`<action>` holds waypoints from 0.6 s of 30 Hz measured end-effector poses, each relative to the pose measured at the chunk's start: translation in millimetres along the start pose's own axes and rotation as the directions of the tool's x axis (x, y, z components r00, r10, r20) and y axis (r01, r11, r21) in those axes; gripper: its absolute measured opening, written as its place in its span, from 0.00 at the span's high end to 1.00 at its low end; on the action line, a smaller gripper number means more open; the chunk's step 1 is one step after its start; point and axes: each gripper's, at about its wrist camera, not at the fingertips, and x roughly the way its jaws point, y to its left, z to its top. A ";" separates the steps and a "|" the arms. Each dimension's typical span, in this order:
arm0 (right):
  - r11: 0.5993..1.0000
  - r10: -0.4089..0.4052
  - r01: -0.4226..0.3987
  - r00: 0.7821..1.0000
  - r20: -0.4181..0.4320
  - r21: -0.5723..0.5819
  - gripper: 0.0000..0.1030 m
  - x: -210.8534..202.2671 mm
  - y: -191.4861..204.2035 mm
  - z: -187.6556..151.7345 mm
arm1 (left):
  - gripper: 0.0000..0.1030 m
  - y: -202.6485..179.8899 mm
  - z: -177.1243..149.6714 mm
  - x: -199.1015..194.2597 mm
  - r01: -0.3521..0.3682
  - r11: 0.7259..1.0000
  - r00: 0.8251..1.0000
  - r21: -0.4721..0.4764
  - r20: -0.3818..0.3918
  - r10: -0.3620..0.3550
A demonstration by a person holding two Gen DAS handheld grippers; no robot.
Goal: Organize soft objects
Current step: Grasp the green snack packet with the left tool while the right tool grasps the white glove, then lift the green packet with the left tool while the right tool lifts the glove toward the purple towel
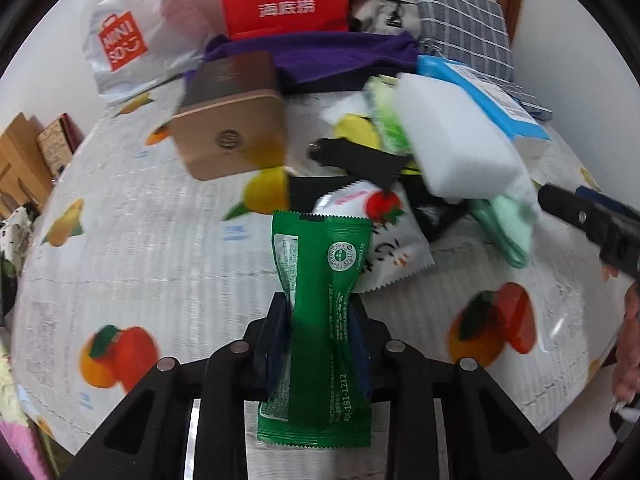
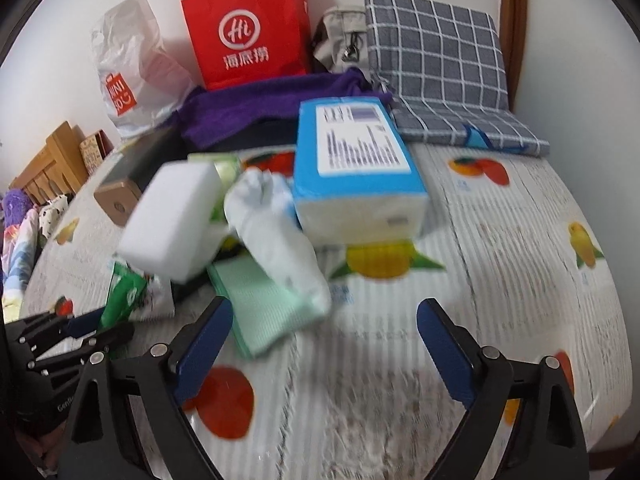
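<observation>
My left gripper (image 1: pixel 320 308) is shut on a green wet-wipe packet (image 1: pixel 320 280), squeezed at its middle and held upright above the fruit-print tablecloth (image 1: pixel 160 248). It also shows in the right wrist view (image 2: pixel 124 294). A pile lies ahead: a white sponge block (image 1: pixel 452 136) (image 2: pixel 176 220), a blue tissue pack (image 2: pixel 356 168), a white sock (image 2: pixel 276 236), a mint-green cloth (image 2: pixel 264 308) and a white snack packet (image 1: pixel 384 236). My right gripper (image 2: pixel 324 328) is open and empty, just short of the green cloth.
A red paper bag (image 2: pixel 248 28), a white Miniso plastic bag (image 2: pixel 128 68), a purple cloth (image 2: pixel 260 100) and a grey checked cloth (image 2: pixel 436 60) stand at the back by the wall. A tan box (image 1: pixel 232 128) lies left of the pile.
</observation>
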 end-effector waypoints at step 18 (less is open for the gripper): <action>0.991 0.121 -0.123 0.991 -0.058 -0.046 0.92 24.4 13.0 7.1 | 0.73 47.5 7.3 8.7 0.015 0.990 1.000 -0.138 0.007 -0.014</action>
